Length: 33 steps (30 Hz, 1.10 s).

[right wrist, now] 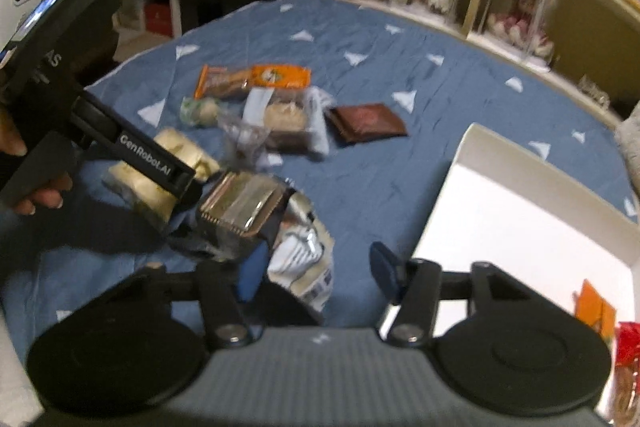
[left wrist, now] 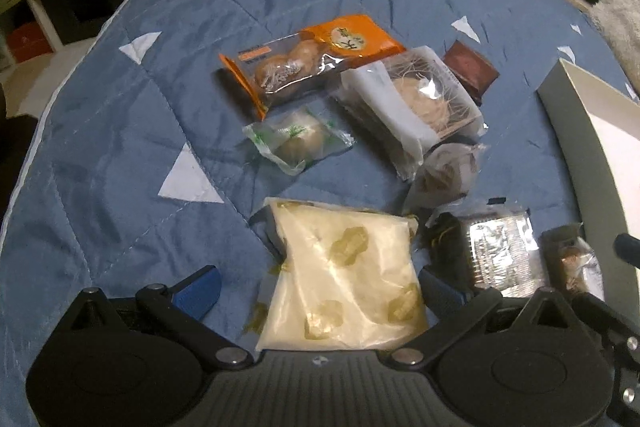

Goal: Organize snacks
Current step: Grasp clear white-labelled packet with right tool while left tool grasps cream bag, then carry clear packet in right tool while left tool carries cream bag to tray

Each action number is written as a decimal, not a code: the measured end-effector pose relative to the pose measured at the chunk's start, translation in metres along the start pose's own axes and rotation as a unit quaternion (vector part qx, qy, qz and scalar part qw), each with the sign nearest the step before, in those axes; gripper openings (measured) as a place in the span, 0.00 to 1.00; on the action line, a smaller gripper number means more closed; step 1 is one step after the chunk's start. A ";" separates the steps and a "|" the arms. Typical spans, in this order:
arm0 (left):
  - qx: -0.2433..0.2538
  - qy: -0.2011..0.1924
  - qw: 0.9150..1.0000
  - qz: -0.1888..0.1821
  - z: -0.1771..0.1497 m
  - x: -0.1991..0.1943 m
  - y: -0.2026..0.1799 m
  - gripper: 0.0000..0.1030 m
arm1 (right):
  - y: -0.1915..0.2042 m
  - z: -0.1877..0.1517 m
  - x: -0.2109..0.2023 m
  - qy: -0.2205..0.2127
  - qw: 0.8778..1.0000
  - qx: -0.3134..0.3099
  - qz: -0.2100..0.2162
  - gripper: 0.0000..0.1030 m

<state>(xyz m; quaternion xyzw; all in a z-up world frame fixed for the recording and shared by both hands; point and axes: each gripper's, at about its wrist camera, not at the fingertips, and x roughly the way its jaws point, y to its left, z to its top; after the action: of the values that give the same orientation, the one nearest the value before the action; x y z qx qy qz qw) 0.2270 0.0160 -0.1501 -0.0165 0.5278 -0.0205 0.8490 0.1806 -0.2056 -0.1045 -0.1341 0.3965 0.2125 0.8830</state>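
Pick step: left gripper (left wrist: 320, 283) spread wide, straddling the cream pastry pack (left wrist: 344, 279) at 6 o'clock (not pinched yet), right gripper (right wrist: 316, 267) also open and empty; next, close and carry it to the white box (right wrist: 532, 215) at 3 o'clock.

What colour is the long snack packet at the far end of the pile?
Orange with a clear window, best seen in the left wrist view: long snack packet.
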 end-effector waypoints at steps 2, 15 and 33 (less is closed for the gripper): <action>0.015 -0.001 1.000 0.004 -0.002 0.001 -0.002 1.00 | 0.001 0.001 0.004 0.007 1.000 -0.003 0.005 0.54; -0.024 0.002 1.000 -0.013 0.001 -0.004 -0.002 0.90 | 0.003 -0.001 0.017 0.019 1.000 0.017 0.008 0.38; -0.014 -0.018 0.999 -0.028 -0.009 -0.029 -0.007 0.58 | 0.002 -0.003 0.003 0.002 0.999 0.035 0.004 0.37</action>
<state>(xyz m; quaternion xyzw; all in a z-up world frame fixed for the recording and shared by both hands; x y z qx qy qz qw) 0.2065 0.0107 -0.1278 -0.0434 0.5120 -0.0362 0.8571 0.1789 -0.2041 -0.1091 -0.1016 0.4059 0.2017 0.8856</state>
